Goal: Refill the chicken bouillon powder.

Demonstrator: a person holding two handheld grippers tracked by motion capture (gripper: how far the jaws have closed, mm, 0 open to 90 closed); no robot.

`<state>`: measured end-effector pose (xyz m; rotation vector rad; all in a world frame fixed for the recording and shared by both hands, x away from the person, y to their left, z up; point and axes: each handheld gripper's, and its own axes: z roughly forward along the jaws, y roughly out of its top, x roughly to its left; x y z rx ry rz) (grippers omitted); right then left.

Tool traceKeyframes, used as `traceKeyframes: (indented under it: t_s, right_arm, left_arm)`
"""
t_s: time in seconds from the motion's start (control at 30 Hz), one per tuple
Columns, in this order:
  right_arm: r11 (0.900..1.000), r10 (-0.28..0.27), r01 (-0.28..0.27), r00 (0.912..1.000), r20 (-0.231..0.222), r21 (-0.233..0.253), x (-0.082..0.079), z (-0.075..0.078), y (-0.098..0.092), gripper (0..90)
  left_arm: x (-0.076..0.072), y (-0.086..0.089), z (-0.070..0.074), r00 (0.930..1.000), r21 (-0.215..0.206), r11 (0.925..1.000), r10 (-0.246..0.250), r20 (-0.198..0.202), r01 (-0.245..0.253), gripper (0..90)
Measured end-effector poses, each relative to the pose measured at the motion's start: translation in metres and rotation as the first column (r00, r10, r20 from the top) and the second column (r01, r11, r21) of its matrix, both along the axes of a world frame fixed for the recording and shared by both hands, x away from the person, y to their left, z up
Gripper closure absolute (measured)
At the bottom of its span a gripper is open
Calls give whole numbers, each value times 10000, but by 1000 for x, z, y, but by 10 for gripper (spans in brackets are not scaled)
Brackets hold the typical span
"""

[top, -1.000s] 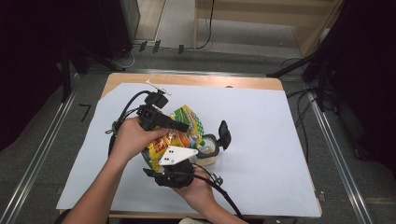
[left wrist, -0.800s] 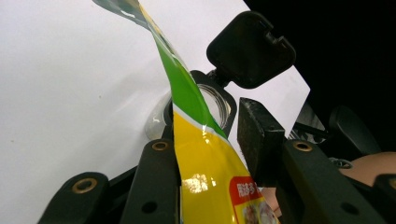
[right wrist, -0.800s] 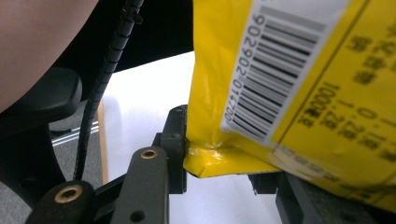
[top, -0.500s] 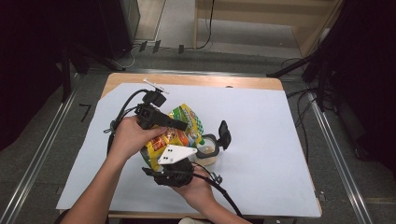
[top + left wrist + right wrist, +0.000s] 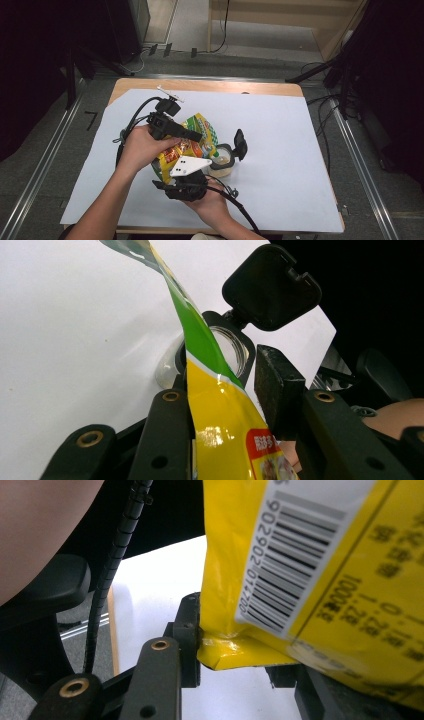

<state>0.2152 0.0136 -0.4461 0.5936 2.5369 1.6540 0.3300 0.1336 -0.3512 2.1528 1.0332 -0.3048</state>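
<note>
From the high view I had the yellow-and-green snack bag point(image 5: 192, 142) just below the table's centre, at about 7 o'clock from the middle of the white sheet point(image 5: 280, 130), held up between both tools. My left gripper point(image 5: 192, 136) came in from 9 o'clock and lay across the bag's upper part. In the left gripper view point(image 5: 227, 390) the bag point(image 5: 220, 410) ran up between the jaws, pressed against the left jaw, with a gap showing before the right pad, so I could not tell whether that claw truly clamped it. My right gripper point(image 5: 187, 175) sat at 6 o'clock of the bag, grey plate up. In the right gripper view point(image 5: 240, 665) the bag's lower corner point(image 5: 225, 652), near the barcode, sat between the jaws and touched the left one; the right jaw was mostly hidden behind the bag, so its grip I could not tell either. The clear container point(image 5: 222, 162) stood just at 3 o'clock of the bag, its black flip lid point(image 5: 241, 144) swung open and upright. The left gripper view showed that lid point(image 5: 272, 287) at 12 o'clock above the container's mouth point(image 5: 230, 347).
</note>
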Motion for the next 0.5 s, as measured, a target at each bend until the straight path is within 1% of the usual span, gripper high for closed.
traceKeyframes:
  t_s: [0.27, 0.5]
  right_arm:
    - [10000, -14, 13, 10000, 18, 13, 0, 0, 0, 665]
    - [10000, -4, 4, 10000, -57, 35, -1, 0, 0, 665]
  left_arm:
    - [-1, 0, 0, 10000, 21, 10000, 4, 16, -4, 689]
    - [-1, -1, 0, 10000, 70, 10000, -11, -9, 11, 688]
